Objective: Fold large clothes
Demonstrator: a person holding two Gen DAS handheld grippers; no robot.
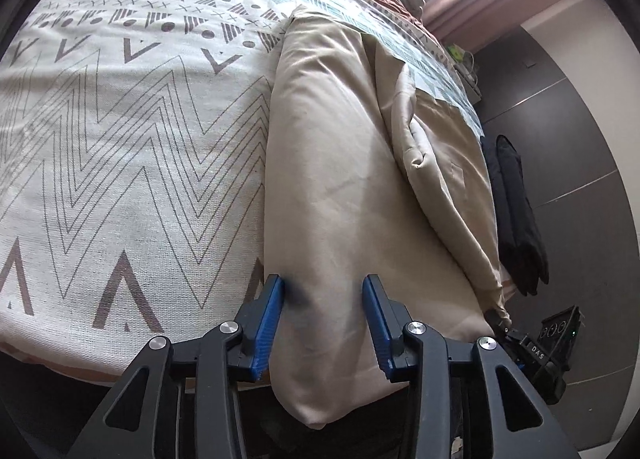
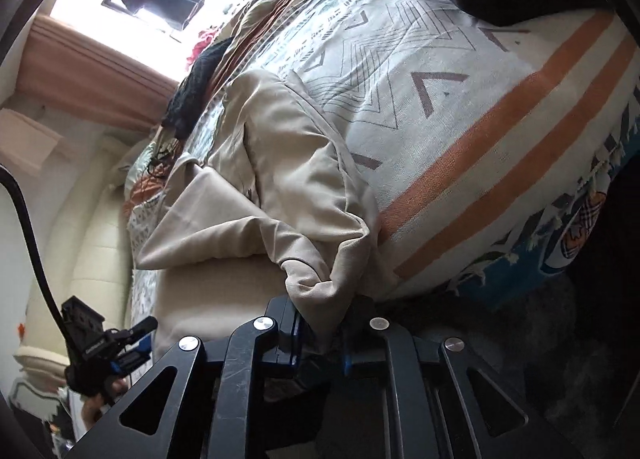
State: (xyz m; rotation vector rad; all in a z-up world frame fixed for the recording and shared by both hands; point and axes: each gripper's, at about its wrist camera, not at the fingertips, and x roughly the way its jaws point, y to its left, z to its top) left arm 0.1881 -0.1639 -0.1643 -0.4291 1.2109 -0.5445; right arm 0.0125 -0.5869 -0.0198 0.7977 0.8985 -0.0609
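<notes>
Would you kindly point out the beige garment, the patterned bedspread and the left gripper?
beige garment (image 1: pixel 340 179): left wrist view, its flat middle.
patterned bedspread (image 1: pixel 140 139): left wrist view, bare zigzag area.
left gripper (image 1: pixel 323 323): left wrist view, midway between its blue fingertips.

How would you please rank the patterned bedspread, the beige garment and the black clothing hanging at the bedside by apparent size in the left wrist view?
1. Patterned white bedspread
2. Beige fabric garment
3. Black hanging clothing, though it is farther off.

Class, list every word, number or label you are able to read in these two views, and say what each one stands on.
"DAS": white letters on the black body of the right tool.
Small white lettering on the body of the left tool: too blurred to read.
Beige garment and patterned bedspread: no text.
</notes>
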